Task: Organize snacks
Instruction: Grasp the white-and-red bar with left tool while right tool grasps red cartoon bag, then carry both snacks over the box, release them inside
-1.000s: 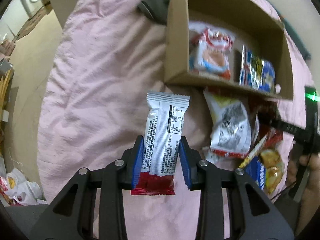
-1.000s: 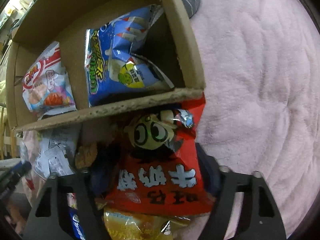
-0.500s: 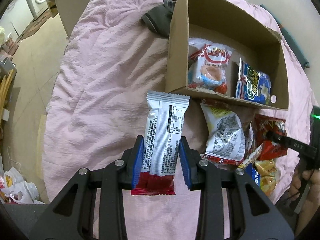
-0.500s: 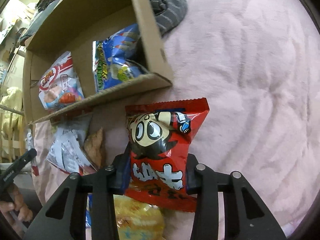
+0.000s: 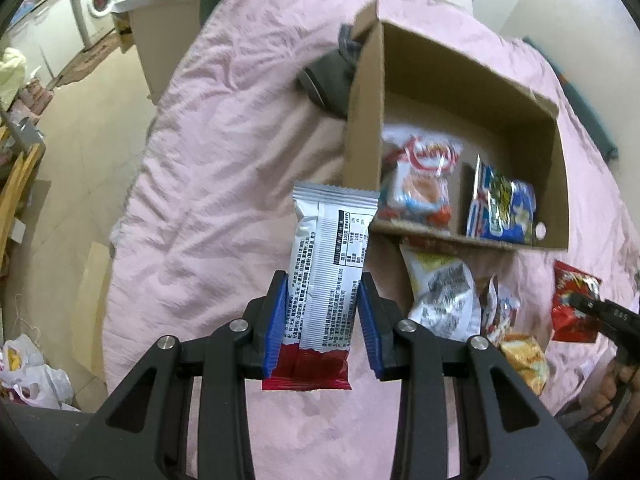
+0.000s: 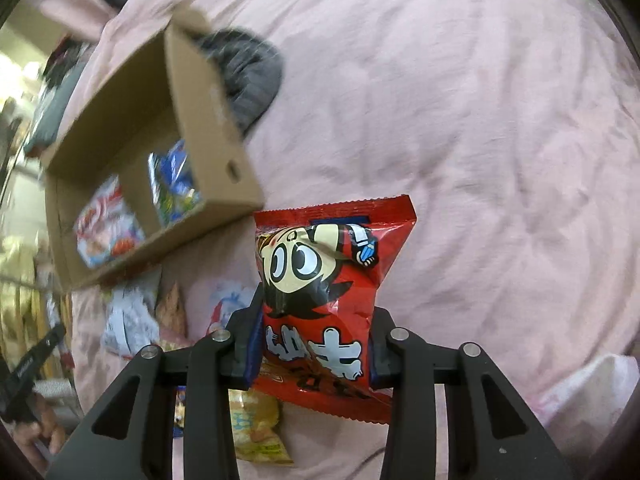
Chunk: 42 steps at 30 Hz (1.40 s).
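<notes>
Cardboard frames the job: a divided box [image 5: 556,184] lies on a pink bed [image 5: 224,152], two packets already inside, more heaped just in front of it. The left tongs [image 5: 320,320] are closed on a silver-and-red snack bar [image 5: 332,264], its long axis running straight out along the fingers, crimped silver end pointing away toward the box's near corner. The right tongs [image 6: 312,344] are clamped on a red cartoon packet [image 6: 328,280], held lengthwise too, top seal forward — both lifted clear of the bedding. By the look of it, the carry step is under way; next, each pack likely needs lowering into a compartment before the grip eases.
</notes>
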Each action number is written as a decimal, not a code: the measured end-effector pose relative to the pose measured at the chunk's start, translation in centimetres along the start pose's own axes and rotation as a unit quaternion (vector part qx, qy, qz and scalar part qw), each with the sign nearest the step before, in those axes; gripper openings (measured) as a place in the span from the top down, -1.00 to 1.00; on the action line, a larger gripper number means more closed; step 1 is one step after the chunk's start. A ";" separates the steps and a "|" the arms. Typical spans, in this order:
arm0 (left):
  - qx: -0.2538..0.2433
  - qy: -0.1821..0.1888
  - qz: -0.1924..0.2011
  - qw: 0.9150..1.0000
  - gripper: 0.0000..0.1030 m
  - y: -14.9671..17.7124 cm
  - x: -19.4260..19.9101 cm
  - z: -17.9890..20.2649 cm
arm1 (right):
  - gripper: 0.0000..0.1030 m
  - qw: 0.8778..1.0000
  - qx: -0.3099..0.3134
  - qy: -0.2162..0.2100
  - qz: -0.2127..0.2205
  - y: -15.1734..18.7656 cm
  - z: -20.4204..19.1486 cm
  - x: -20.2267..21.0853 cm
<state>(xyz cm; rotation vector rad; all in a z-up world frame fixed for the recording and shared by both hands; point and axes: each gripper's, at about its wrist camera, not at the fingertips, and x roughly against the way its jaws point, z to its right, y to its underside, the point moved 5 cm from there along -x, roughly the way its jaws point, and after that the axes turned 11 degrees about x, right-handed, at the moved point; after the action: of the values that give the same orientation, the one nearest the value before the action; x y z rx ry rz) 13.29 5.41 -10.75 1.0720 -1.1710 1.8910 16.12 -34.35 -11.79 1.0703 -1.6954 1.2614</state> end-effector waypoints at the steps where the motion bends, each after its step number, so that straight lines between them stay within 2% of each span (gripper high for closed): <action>1: 0.006 0.000 0.007 1.000 0.42 -0.2 0.2 -0.2 | 0.23 1.000 -0.010 0.003 0.012 -0.2 0.3 0.6; 5: 0.026 0.002 0.043 0.999 0.42 -1.4 1.5 -0.9 | 0.23 0.997 -0.032 0.025 0.064 -1.2 0.9 2.7; 7: 0.028 0.007 0.063 0.998 0.42 -2.0 2.3 -0.9 | 0.23 0.994 -0.035 0.021 0.100 -1.9 0.8 4.2; 12: 0.024 0.022 0.096 0.995 0.42 -2.7 4.1 0.0 | 0.23 0.983 -0.008 -0.024 0.184 -3.4 -1.7 7.2; 18: -0.009 0.030 0.127 0.991 0.42 -3.3 5.6 2.3 | 0.23 0.969 0.054 -0.063 0.233 -4.3 -5.8 8.6; 26: -0.072 0.024 0.154 0.985 0.42 -5.5 6.7 6.6 | 0.23 0.959 0.105 -0.092 0.245 -6.1 -10.0 7.2; 30: -0.085 0.028 0.156 0.984 0.42 -7.0 6.1 8.5 | 0.23 0.961 0.112 -0.099 0.232 -7.0 -11.1 5.8; 33: -0.095 0.030 0.154 0.983 0.42 -8.0 5.0 10.0 | 0.23 0.964 0.113 -0.108 0.217 -7.8 -11.9 4.4; 38: -0.101 0.031 0.140 0.984 0.42 -9.3 1.8 12.0 | 0.23 0.965 0.141 -0.090 0.201 -9.0 -13.2 2.2; 42: -0.109 0.028 0.141 0.984 0.42 -9.5 -0.3 12.3 | 0.23 0.970 0.151 -0.083 0.169 -9.4 -13.7 -0.7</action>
<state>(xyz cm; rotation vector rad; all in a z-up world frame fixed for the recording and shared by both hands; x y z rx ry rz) 25.06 -2.33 -4.19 0.7604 -1.5226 1.9311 26.29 -22.45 -6.07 1.1172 -1.9115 1.7330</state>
